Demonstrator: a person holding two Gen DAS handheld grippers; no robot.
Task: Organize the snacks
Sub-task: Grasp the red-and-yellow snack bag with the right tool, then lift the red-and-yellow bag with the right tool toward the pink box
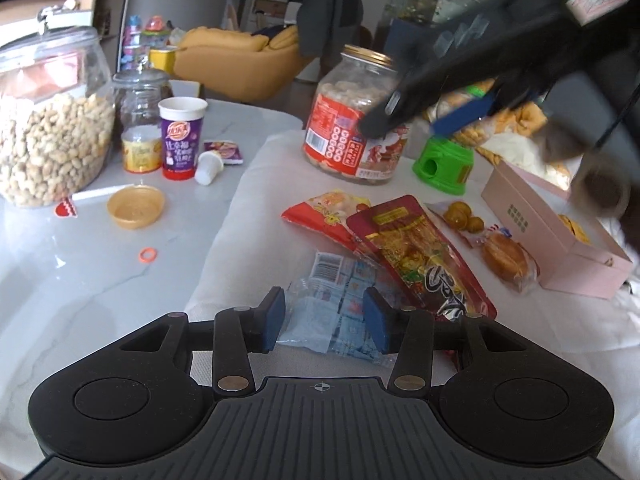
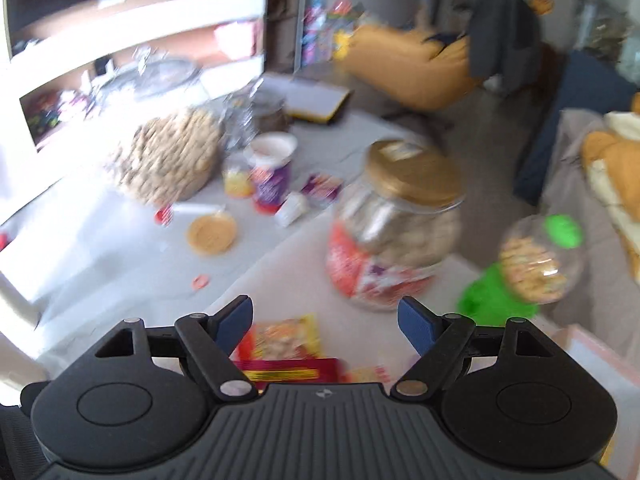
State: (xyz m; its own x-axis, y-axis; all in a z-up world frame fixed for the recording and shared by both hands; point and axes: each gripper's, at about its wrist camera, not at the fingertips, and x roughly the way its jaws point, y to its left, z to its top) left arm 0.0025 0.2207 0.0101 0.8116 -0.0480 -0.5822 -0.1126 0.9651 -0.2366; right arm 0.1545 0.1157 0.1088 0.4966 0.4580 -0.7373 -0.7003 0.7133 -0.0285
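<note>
My left gripper (image 1: 326, 320) hovers low over a clear pack of blue sachets (image 1: 340, 280) lying on the white cloth (image 1: 240, 232). Its blue pads stand apart on either side of the pack and do not press it. A long red snack pouch (image 1: 420, 256) overlaps the pack's right edge. My right gripper (image 1: 420, 120) is a blurred shape high at the right, in front of the gold-lidded biscuit jar (image 1: 352, 132). In the right wrist view this gripper (image 2: 326, 320) is open and empty above the cloth, with the jar (image 2: 396, 232) ahead.
A pink box (image 1: 560, 240), a wrapped bun (image 1: 506, 260), a green cracker dispenser (image 1: 444, 164) and a red-yellow packet (image 1: 324, 212) crowd the cloth. Left on the grey table stand a peanut jar (image 1: 48, 136), a purple cup (image 1: 182, 136) and a gold lid (image 1: 136, 206).
</note>
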